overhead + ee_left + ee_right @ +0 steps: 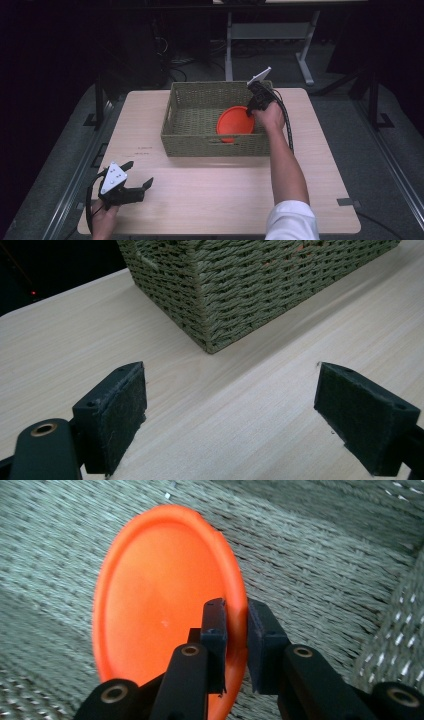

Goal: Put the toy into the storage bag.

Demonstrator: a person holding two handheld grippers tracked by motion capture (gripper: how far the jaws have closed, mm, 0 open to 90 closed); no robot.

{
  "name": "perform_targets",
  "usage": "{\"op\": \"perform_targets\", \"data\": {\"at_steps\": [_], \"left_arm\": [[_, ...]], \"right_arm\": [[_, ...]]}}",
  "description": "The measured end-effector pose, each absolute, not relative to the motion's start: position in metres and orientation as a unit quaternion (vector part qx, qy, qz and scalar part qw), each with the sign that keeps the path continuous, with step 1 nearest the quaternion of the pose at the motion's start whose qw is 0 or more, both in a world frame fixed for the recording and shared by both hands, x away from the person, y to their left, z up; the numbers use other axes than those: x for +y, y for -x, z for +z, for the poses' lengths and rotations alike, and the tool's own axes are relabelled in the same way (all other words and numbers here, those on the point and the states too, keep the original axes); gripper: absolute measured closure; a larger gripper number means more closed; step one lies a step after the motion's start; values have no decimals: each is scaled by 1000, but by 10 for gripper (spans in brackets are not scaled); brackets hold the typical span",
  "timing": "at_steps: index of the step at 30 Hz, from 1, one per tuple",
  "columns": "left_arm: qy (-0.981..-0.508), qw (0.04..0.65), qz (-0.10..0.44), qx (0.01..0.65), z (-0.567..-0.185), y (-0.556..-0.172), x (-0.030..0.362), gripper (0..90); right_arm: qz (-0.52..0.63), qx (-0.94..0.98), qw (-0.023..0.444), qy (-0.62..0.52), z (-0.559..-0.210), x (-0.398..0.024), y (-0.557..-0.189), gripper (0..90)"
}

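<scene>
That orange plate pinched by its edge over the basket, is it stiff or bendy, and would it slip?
The orange plate probably is stiff: gripped only at its rim by the right gripper, it keeps its round shape. It looks thin, so likely light. Its smooth surface might slip, though the padded jaws should help. Over the woven basket, it may tilt once released.

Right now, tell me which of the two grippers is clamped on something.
The right gripper, inside the basket, pinches the rim of the orange plate. The left gripper stands wide open over bare table.
</scene>
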State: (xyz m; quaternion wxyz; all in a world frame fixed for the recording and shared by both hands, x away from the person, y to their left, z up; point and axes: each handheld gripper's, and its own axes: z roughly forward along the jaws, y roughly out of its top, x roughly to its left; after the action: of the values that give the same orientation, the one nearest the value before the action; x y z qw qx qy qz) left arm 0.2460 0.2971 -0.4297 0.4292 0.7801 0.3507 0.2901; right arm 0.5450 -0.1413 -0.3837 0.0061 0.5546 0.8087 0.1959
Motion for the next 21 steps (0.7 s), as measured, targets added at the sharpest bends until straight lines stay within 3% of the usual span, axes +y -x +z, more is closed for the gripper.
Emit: {"op": "perform_targets", "data": {"at_steps": [10, 21], "left_arm": [[-780, 429, 290, 351, -430, -246, 297, 128], [-782, 427, 290, 348, -430, -246, 296, 129]], "right_arm": [[170, 811, 18, -559, -386, -141, -545, 743], [217, 805, 15, -551, -367, -149, -537, 653]]}}
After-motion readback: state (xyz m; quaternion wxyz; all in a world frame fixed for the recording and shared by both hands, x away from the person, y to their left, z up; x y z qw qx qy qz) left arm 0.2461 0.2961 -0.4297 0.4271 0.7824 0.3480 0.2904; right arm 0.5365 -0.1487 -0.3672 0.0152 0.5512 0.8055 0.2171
